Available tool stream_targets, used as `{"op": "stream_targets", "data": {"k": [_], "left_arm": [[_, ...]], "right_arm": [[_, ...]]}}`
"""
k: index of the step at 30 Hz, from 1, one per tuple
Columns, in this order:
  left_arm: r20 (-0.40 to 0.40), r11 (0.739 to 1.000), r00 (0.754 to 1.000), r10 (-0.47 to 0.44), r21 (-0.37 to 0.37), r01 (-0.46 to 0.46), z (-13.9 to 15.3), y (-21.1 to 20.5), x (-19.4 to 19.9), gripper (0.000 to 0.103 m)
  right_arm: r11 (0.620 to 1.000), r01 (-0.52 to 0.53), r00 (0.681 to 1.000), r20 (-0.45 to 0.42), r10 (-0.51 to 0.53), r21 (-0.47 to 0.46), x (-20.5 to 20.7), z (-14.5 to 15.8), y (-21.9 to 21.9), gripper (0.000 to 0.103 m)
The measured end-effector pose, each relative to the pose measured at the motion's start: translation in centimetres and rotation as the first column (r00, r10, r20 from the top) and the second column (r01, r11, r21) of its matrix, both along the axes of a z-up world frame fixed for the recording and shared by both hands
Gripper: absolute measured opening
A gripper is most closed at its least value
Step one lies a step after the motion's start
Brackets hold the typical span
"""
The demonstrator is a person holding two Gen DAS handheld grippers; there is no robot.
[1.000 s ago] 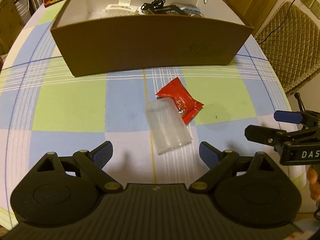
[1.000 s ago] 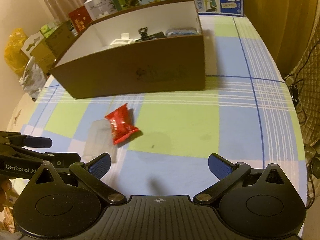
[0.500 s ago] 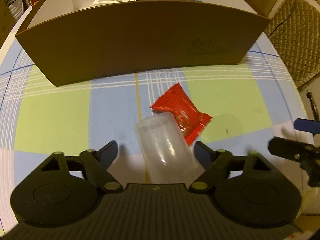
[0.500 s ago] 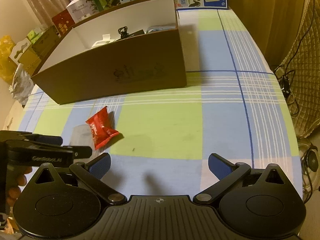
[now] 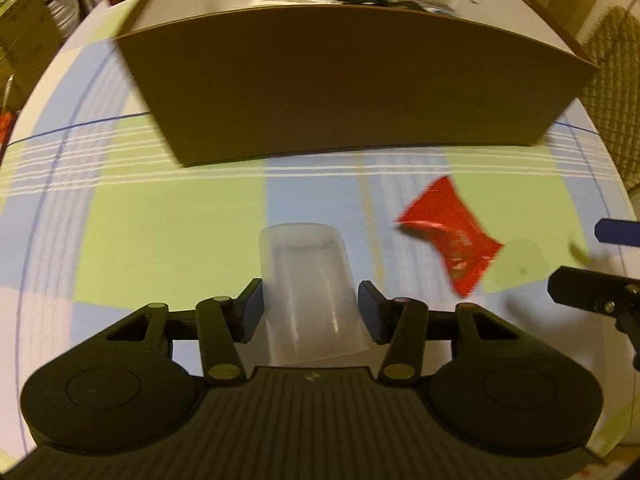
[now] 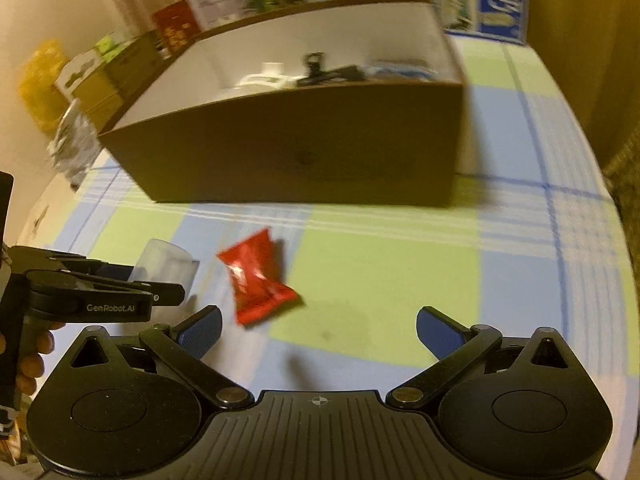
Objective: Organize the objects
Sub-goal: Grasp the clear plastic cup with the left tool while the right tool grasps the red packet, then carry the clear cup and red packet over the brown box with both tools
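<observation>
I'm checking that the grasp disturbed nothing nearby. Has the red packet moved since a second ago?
Cannot tell. The red packet still lies in front of the cardboard box, but it no longer touches the clear container, now gripped.

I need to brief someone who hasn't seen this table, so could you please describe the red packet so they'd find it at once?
Start at the big brown cardboard box on the checked tablecloth. On the cloth in front of it lies the red packet, flat with crimped ends. It is the only red, opaque item there; the clear plastic cup beside it sits between the left gripper's jaws.
</observation>
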State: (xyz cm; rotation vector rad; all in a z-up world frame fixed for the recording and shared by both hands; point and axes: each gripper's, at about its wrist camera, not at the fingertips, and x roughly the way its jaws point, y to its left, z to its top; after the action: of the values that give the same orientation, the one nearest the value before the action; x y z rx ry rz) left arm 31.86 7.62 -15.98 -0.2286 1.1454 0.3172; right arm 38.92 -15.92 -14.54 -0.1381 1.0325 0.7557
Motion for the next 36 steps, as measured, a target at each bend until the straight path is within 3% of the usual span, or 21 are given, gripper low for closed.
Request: {"op": "stream_targets", "data": {"k": [3, 5, 7, 17, 20, 23, 25, 28, 36], "left_arm": [[0.004, 1.0, 1.0, 0.021, -0.007, -0.021, 0.0, 1.4, -1.3, 0.046], [0.009, 1.0, 1.0, 0.029, -0.011, -0.029, 0.0, 2.1, -2.1, 0.046], [0.015, 0.999, 0.999, 0.035, -0.017, -0.035, 0.0, 2.5, -3.0, 0.046], [0.023, 0.998, 0.999, 0.047, -0.038, -0.046, 0.1, 3.4, -5.3, 0.047], [0.031, 0.998, 0.998, 0.047, -0.047, -0.045, 0.4, 3.4, -5.0, 0.058], [0.04, 0.998, 0.998, 0.043, -0.047, -0.041, 0.7, 3.4, -4.7, 0.061], [0.032, 0.999, 0.999, 0.031, -0.031, -0.03, 0.5, 3.1, -4.3, 0.059], [0.016, 0.999, 1.0, 0.026, -0.027, -0.025, 0.1, 2.8, -4.1, 0.045], [0.009, 0.998, 0.999, -0.039, -0.054, 0.04, 0.2, 0.2, -4.5, 0.046]], "right_arm": [[0.998, -0.065, 0.998, 0.026, 0.065, -0.003, -0.2, -0.6, 2.2, 0.094], [0.994, -0.106, 0.993, 0.042, 0.107, -0.014, -0.2, -1.2, 3.6, 0.076], [0.991, -0.129, 0.99, 0.056, 0.131, -0.027, -0.3, -1.9, 4.7, 0.069], [0.983, -0.169, 0.98, 0.089, 0.175, -0.074, -1.2, -3.9, 6.6, 0.03], [0.984, -0.161, 0.983, 0.078, 0.167, -0.074, -1.6, -3.8, 6.1, 0.03], [0.986, -0.149, 0.986, 0.065, 0.154, -0.08, -2.1, -3.7, 5.5, 0.029], [0.987, -0.135, 0.989, 0.055, 0.14, -0.081, -2.5, -3.6, 4.7, 0.029], [0.99, -0.117, 0.992, 0.04, 0.12, -0.078, -3.2, -3.4, 3.4, 0.029], [0.993, -0.099, 0.995, -0.002, 0.099, -0.064, -4.6, -2.8, 0.4, 0.03]]}}
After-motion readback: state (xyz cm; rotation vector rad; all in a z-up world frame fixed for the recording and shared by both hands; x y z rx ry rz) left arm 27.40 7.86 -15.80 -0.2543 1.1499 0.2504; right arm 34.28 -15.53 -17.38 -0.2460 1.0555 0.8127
